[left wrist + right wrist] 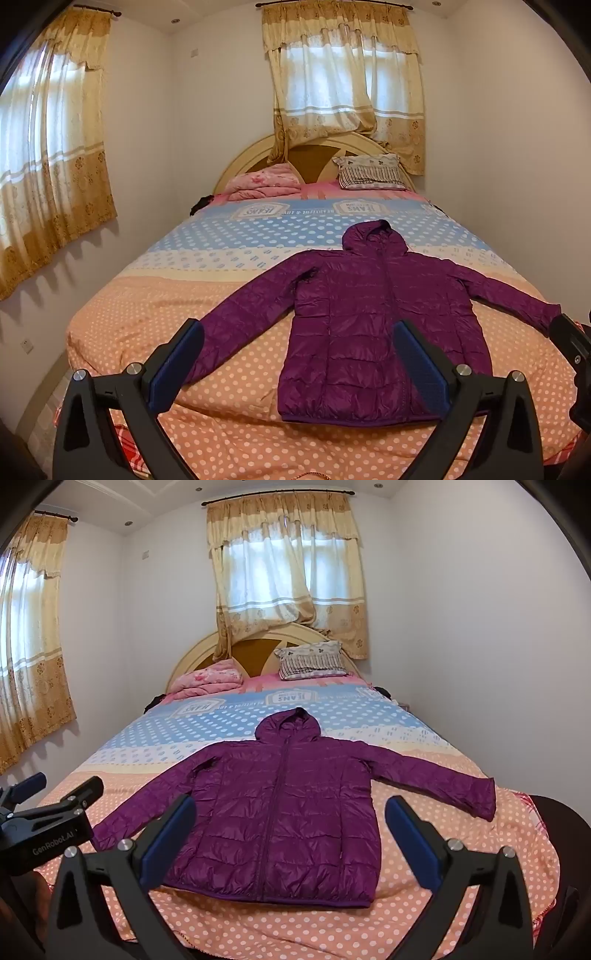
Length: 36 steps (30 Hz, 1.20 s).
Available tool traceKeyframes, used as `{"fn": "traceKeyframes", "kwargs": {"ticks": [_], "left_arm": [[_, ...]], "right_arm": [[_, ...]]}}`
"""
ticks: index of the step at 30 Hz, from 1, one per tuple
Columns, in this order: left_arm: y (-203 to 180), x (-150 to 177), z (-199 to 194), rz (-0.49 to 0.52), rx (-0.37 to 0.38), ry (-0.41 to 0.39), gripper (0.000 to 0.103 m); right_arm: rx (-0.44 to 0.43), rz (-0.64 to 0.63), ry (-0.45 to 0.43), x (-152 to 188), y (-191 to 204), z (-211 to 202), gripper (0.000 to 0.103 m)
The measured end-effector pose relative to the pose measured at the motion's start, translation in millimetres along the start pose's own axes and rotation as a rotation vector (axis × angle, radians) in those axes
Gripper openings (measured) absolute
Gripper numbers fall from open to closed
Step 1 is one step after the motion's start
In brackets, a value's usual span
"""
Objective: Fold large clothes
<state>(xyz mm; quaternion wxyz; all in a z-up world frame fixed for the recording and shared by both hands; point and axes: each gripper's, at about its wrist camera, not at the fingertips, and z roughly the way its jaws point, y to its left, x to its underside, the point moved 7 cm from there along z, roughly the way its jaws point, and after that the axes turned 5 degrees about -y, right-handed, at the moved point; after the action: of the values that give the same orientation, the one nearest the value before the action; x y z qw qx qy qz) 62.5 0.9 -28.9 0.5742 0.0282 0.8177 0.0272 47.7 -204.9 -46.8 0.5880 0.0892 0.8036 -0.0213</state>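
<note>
A purple hooded puffer jacket (354, 317) lies flat, front up and zipped, on the bed, sleeves spread out to both sides, hood pointing to the headboard; it also shows in the right wrist view (284, 812). My left gripper (299, 354) is open and empty, held above the bed's foot, in front of the jacket's left sleeve and hem. My right gripper (290, 830) is open and empty, held in front of the jacket's hem. The left gripper also shows at the left edge of the right wrist view (51, 794). The right gripper shows at the right edge of the left wrist view (569, 343).
The bed (147, 325) has a polka-dot cover, orange near me and blue further back. A folded pink quilt (262, 182) and a pillow (369, 171) lie by the headboard. Walls stand close on both sides, with curtained windows (340, 81) at the back and left.
</note>
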Motion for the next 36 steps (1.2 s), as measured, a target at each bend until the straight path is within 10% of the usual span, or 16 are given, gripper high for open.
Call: {"fn": "traceKeyframes", "kwargs": {"ticks": [36], "left_arm": [[1.6,8.9,10.4,-0.023,0.01,0.04,0.102]], "right_arm": [[-0.022,0.007,0.046,12.3,3.0,11.3,0.103]]}}
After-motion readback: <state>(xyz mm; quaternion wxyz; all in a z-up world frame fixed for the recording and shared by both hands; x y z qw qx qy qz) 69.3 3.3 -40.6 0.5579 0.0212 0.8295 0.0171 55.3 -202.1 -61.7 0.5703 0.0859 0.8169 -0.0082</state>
